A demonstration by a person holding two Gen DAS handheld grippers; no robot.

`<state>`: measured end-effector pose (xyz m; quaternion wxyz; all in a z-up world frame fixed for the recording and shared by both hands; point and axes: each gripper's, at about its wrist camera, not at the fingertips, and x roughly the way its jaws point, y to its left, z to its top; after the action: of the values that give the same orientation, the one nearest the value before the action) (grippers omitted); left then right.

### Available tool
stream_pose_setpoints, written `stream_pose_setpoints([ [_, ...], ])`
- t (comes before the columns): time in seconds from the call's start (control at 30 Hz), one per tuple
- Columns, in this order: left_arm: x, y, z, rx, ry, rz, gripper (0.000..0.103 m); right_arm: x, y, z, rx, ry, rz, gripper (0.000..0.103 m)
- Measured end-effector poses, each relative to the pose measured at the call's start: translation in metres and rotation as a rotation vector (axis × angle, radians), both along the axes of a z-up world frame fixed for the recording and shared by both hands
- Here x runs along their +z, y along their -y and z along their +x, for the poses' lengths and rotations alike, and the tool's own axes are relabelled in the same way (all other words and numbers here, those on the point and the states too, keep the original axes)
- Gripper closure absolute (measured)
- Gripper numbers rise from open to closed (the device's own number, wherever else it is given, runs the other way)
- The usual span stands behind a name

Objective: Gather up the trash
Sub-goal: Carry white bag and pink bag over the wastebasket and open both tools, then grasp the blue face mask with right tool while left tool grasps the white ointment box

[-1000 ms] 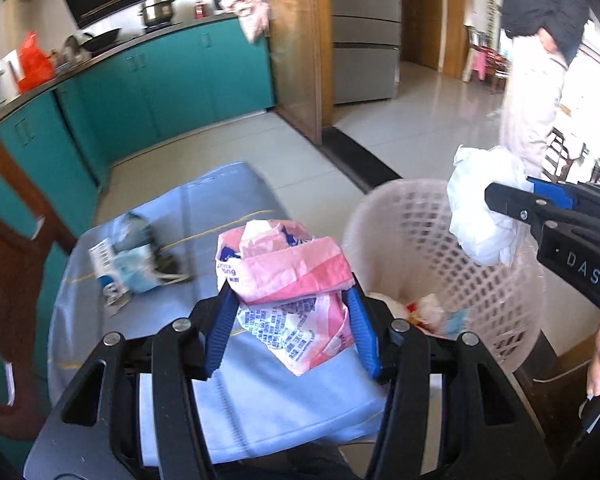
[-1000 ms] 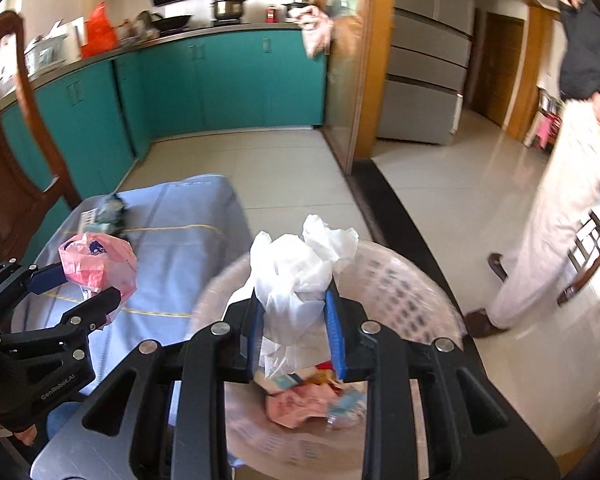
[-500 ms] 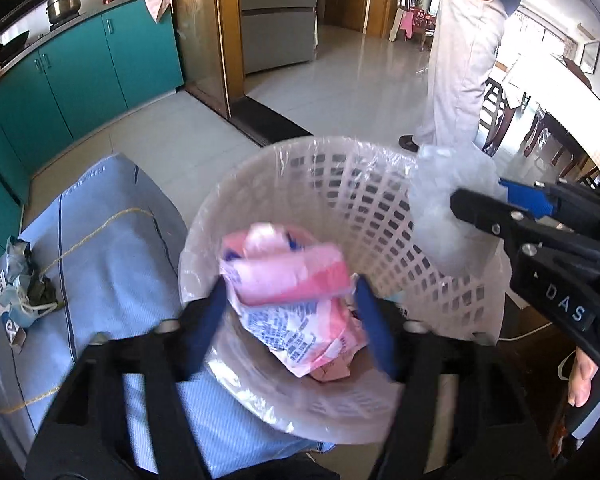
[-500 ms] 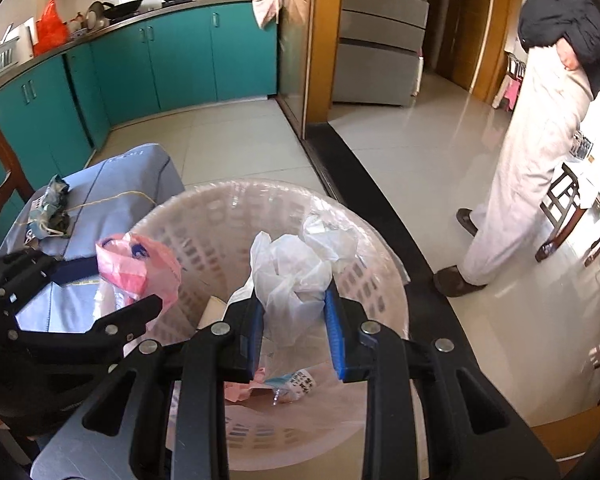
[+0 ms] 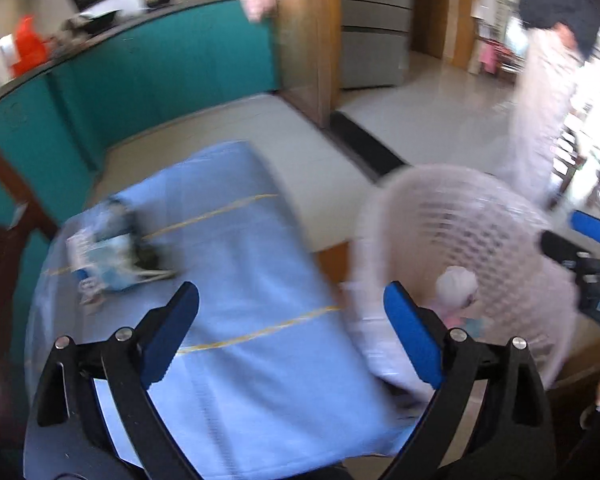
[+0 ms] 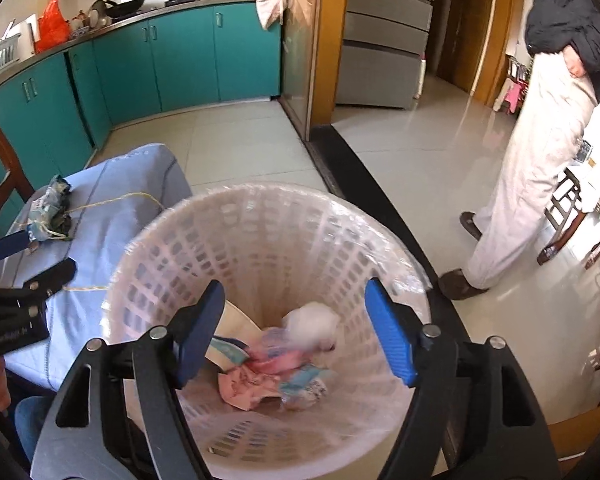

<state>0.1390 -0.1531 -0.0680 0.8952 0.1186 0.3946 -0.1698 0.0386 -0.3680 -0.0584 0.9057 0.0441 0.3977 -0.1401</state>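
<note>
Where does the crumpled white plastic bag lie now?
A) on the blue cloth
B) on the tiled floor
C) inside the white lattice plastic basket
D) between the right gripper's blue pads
C: the crumpled white plastic bag lies among other trash inside the white lattice plastic basket, below the opening, empty right gripper.

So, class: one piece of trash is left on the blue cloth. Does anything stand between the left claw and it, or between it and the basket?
Nothing visible does. The left claw, jaws opening and empty, has bare cloth before it up to the trash. From there to the basket lies only cloth, and the basket's mouth is open.
</note>
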Motion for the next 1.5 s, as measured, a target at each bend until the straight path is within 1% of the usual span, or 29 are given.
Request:
stream_pose_setpoints([
  [0.03,0.0,-0.012,0.005,0.035,0.008,0.006,0.01,0.002,-0.007,0.005,0.016,0.009,0.003,0.031],
  [0.13,0.004,-0.065,0.021,0.18,0.017,0.001,0.01,0.006,-0.031,0.018,0.084,0.033,0.033,0.031],
  [0.17,0.005,-0.085,0.025,0.231,0.016,0.004,0.01,0.006,-0.047,0.029,0.128,0.041,0.052,0.031],
  [0.27,0.001,-0.125,0.029,0.314,0.018,0.05,0.01,0.003,-0.09,0.058,0.235,0.042,0.088,0.031],
  [0.37,-0.007,-0.151,0.028,0.353,0.006,0.088,0.01,-0.003,-0.142,0.094,0.361,0.053,0.122,0.031],
  [0.43,-0.013,-0.164,0.027,0.363,-0.013,0.085,0.01,-0.01,-0.178,0.122,0.426,0.041,0.119,0.031],
  [0.53,-0.018,-0.183,0.025,0.37,-0.04,0.075,0.01,-0.024,-0.237,0.166,0.544,0.01,0.158,0.031],
  [0.63,-0.023,-0.192,0.024,0.383,-0.059,0.071,0.01,-0.037,-0.268,0.194,0.577,-0.018,0.137,0.031],
  [0.7,-0.027,-0.2,0.027,0.385,-0.079,0.065,0.01,-0.051,-0.286,0.212,0.588,-0.058,0.116,0.031],
  [0.73,-0.029,-0.201,0.029,0.388,-0.084,0.067,0.01,-0.058,-0.292,0.218,0.591,-0.079,0.11,0.034],
  [0.77,-0.032,-0.204,0.032,0.393,-0.09,0.07,0.01,-0.067,-0.296,0.224,0.594,-0.108,0.112,0.05],
  [0.8,-0.035,-0.206,0.034,0.397,-0.095,0.071,0.01,-0.072,-0.296,0.225,0.597,-0.126,0.118,0.063],
  [0.83,-0.037,-0.207,0.036,0.399,-0.1,0.071,0.01,-0.078,-0.295,0.226,0.61,-0.155,0.148,0.08],
  [0.87,-0.04,-0.211,0.039,0.404,-0.106,0.07,0.01,-0.08,-0.293,0.225,0.619,-0.163,0.171,0.082],
  [0.97,-0.045,-0.216,0.049,0.417,-0.118,0.051,0.01,-0.074,-0.279,0.206,0.648,-0.151,0.194,0.086],
  [1.03,-0.043,-0.219,0.055,0.428,-0.114,0.036,0.01,-0.068,-0.264,0.189,0.656,-0.143,0.238,0.086],
  [1.13,-0.037,-0.219,0.077,0.441,-0.099,-0.004,0.01,-0.054,-0.23,0.154,0.652,-0.128,0.292,0.086],
  [1.2,-0.039,-0.218,0.105,0.46,-0.117,-0.03,0.01,-0.049,-0.216,0.134,0.642,-0.127,0.288,0.086],
  [1.3,-0.047,-0.212,0.142,0.483,-0.148,-0.034,0.01,-0.046,-0.205,0.11,0.648,-0.14,0.279,0.086],
  [1.37,-0.056,-0.203,0.168,0.478,-0.177,-0.015,0.01,-0.05,-0.204,0.1,0.659,-0.156,0.294,0.086],
  [1.43,-0.064,-0.198,0.181,0.48,-0.203,0.005,0.01,-0.058,-0.207,0.095,0.677,-0.174,0.293,0.086],
  [1.5,-0.076,-0.195,0.193,0.492,-0.239,0.015,0.01,-0.065,-0.211,0.093,0.678,-0.191,0.269,0.084],
])
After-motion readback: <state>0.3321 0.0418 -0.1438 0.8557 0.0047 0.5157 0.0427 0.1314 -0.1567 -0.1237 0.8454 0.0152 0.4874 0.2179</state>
